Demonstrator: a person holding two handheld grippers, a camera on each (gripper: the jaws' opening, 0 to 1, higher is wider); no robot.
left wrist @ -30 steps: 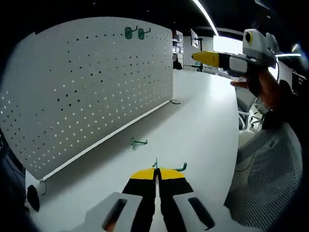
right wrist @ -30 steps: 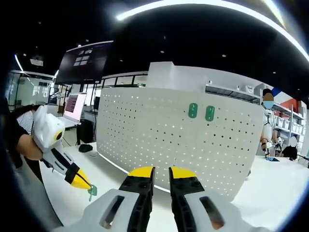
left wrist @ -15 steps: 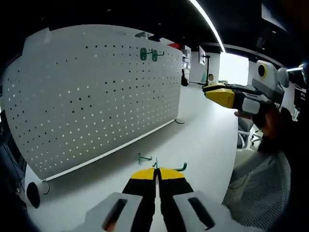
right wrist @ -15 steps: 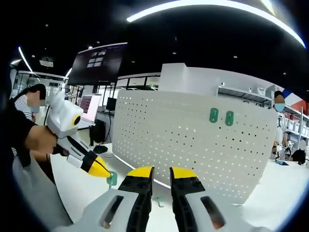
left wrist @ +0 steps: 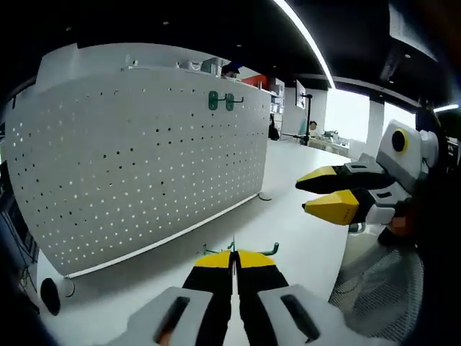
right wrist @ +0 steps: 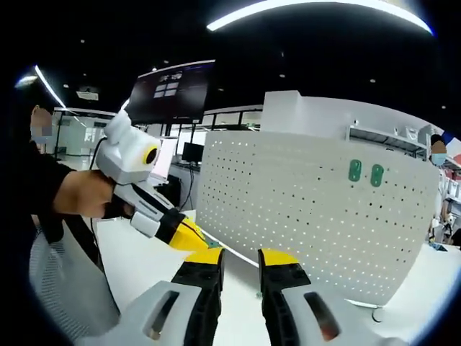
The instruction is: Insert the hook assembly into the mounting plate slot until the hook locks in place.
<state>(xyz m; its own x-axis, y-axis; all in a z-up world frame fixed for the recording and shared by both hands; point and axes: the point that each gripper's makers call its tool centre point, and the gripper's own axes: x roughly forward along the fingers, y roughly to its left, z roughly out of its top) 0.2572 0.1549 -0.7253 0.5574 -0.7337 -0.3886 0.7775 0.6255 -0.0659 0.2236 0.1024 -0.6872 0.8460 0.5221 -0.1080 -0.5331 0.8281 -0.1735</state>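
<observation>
The white pegboard plate [left wrist: 144, 166] stands upright on the table, with two green hooks [left wrist: 220, 101] mounted near its top edge. My left gripper [left wrist: 233, 254] is shut on a thin green hook [left wrist: 271, 250], whose curved end pokes out to the right of the jaw tips. My right gripper [left wrist: 328, 194] comes in from the right, open and empty, level with the plate's lower half. In the right gripper view, the right gripper [right wrist: 242, 258] faces the pegboard plate [right wrist: 317, 216] and its mounted hooks [right wrist: 365, 173]. The left gripper [right wrist: 189, 236] sits just left of my own jaws.
A green piece [left wrist: 209, 250] shows just left of the left jaw tips, low by the white table [left wrist: 302, 166]; I cannot tell whether it lies loose. A mesh chair [left wrist: 374, 288] stands at the right. A hand [right wrist: 86, 194] holds the left gripper. Screens [right wrist: 173, 90] are behind.
Both cameras moved, so the plate looks more upright. The right gripper dropped from the upper right to mid height and came closer to the left gripper. The left stays shut on the hook.
</observation>
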